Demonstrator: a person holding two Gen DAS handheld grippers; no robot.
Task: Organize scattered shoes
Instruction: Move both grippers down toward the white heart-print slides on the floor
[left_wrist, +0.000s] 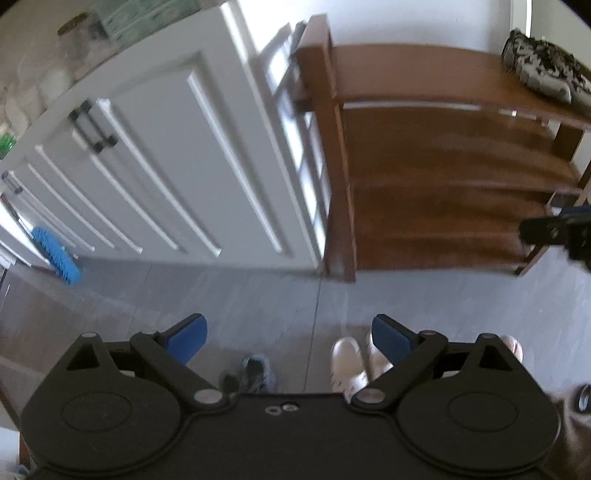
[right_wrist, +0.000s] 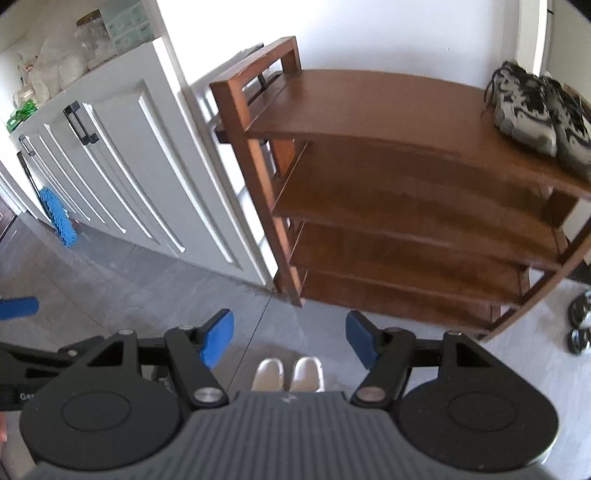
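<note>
brown wood makes up the four-tier shoe rack (right_wrist: 388, 110) that fills the upper right of both my wrist views; it stands on grey floor tiles (right_wrist: 129, 280) just beside a white panelled cabinet (right_wrist: 122, 166) with black handles. on the right end of its top shelf sits a pair of grey-and-black sneakers (right_wrist: 535, 110), side by side and touching; the lower three shelves show bare wood. my right gripper (right_wrist: 290, 341) points steeply down at the floor with its blue pads (right_wrist: 218, 341) parted and nothing between them; below the gap, on the tiles, a pair of white slippers (right_wrist: 288, 374) lies toes toward the rack, partly hidden by the gripper body. my left gripper (left_wrist: 290, 338) is likewise released, its pads wide apart and empty. in the left wrist view, which is blurred, the white slippers (left_wrist: 351, 365) show at the lower right of the gap, and a dark grey shoe (left_wrist: 255, 371) lies on the floor at the lower left of it, its shape hard to read. a blue fluffy duster (right_wrist: 59, 218) leans against the cabinet base at far left. dark round objects (right_wrist: 580, 321) rest on the floor right of the rack; i cannot tell what they are. bags and boxes crowd the cabinet top (right_wrist: 55, 74).
</note>
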